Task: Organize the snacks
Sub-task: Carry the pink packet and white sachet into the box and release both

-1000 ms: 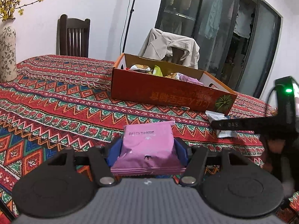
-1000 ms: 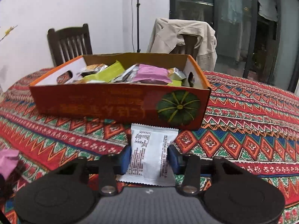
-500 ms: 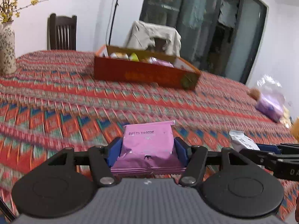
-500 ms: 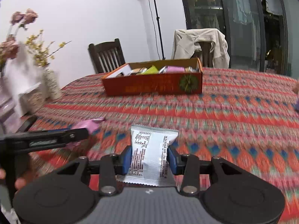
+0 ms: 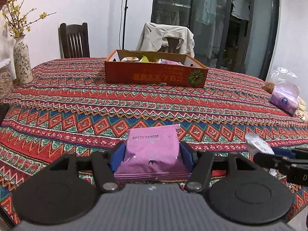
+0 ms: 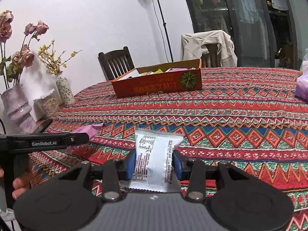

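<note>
My left gripper [image 5: 152,156] is shut on a pink snack packet [image 5: 152,150], held above the near part of the patterned tablecloth [image 5: 96,104]. My right gripper [image 6: 154,163] is shut on a white snack packet [image 6: 154,157]. That white packet also shows at the right edge of the left wrist view [image 5: 258,146]. The pink packet shows at the left of the right wrist view [image 6: 86,131]. The orange cardboard box [image 5: 154,76] with several snacks in it stands far across the table, also in the right wrist view [image 6: 157,85].
Flower vases [image 6: 64,90] and a jar [image 6: 49,105] stand along the table's left edge. A plastic bag with purple goods [image 5: 284,96] lies at the right edge. Two chairs [image 5: 74,40] stand behind the table, one draped with a jacket [image 5: 165,36].
Both grippers have pulled far back from the orange box toward the near side of the table, each still holding its packet. The box now looks small and distant.
</note>
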A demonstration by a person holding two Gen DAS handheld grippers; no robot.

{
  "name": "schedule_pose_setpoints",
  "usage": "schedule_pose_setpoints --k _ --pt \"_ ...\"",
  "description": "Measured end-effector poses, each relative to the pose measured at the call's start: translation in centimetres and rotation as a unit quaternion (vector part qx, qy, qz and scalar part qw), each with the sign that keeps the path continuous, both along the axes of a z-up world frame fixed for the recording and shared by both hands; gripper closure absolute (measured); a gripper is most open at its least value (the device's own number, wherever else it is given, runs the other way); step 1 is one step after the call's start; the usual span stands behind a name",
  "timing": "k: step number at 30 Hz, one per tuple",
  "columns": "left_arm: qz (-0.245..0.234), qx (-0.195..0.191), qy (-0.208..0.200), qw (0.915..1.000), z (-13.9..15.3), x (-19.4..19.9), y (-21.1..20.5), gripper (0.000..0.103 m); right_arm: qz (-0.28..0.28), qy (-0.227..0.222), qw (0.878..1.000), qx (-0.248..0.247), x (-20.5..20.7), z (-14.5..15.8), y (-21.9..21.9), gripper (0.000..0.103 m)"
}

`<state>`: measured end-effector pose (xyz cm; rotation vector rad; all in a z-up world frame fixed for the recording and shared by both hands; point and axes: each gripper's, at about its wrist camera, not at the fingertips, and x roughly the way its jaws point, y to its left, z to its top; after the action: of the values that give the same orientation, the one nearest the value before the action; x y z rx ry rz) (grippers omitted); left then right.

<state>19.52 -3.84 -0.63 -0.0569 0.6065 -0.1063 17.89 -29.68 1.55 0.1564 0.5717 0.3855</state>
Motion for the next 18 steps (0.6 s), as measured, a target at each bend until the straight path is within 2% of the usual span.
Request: schedule_pose_setpoints --k 4,9,13,18 --pt "-0.013 0.004 -0.013 0.9998 1.1 1.6 0.5 0.04 0.011 0.004 1.0 0.002 0.8 -0.3 0.2 0.063" --pt "-0.03 0.009 -0.066 0.9973 5.0 6.8 2.8 0.04 0.013 -0.005 1.0 -0.003 4.4 1.4 -0.6 0.063" --pt "-0.04 0.014 -0.093 0.9948 7.8 13.7 4.2 0.04 0.02 -0.045 0.999 -0.014 9.4 4.7 -0.7 0.063" --pt "-0.043 0.02 -0.075 0.9961 8.3 24.5 4.9 0.04 0.044 -0.049 0.998 0.003 19.6 7.8 1.5 0.063"
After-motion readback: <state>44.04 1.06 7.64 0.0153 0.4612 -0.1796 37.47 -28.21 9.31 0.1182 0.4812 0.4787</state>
